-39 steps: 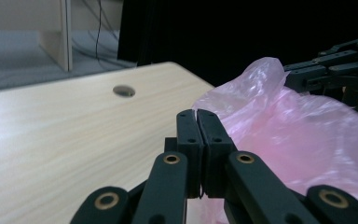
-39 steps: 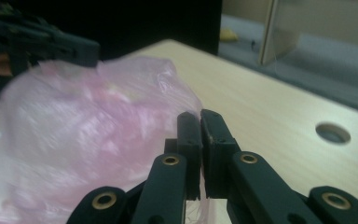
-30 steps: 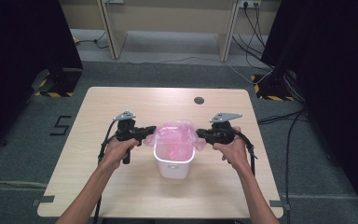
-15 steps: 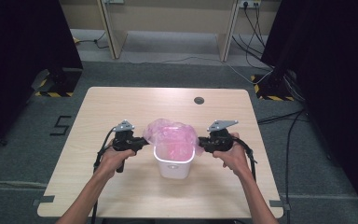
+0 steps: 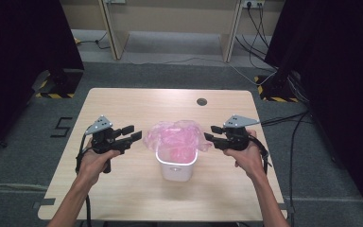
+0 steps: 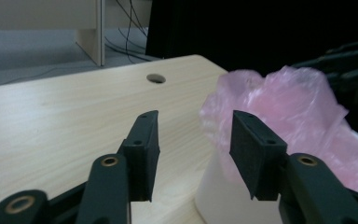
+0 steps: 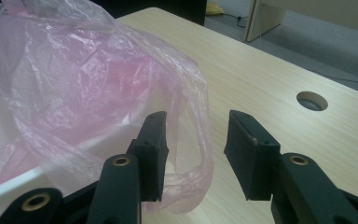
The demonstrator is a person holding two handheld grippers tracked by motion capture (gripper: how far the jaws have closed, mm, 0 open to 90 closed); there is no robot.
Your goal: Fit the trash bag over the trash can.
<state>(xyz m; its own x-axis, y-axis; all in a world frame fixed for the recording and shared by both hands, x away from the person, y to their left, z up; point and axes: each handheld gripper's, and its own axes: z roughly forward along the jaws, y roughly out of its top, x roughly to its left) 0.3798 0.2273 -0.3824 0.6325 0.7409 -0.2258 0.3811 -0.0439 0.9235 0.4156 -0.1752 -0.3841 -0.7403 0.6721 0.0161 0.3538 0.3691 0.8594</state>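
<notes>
I can read only one sign: a black figure "5" (image 5: pixel 63 126) marked on the grey floor (image 5: pixel 23 156) just left of the table (image 5: pixel 123 101). I can make out no other writing, label or brand.

The left gripper (image 6: pixel 193 156) has its jaws apart, with nothing between them. Just beyond the right jaw stands a white bin (image 6: pixel 223 196) lined with a pink bag (image 6: pixel 284 100). The table (image 6: pixel 65 121) has a round hole (image 6: pixel 156 78) farther back.
</notes>
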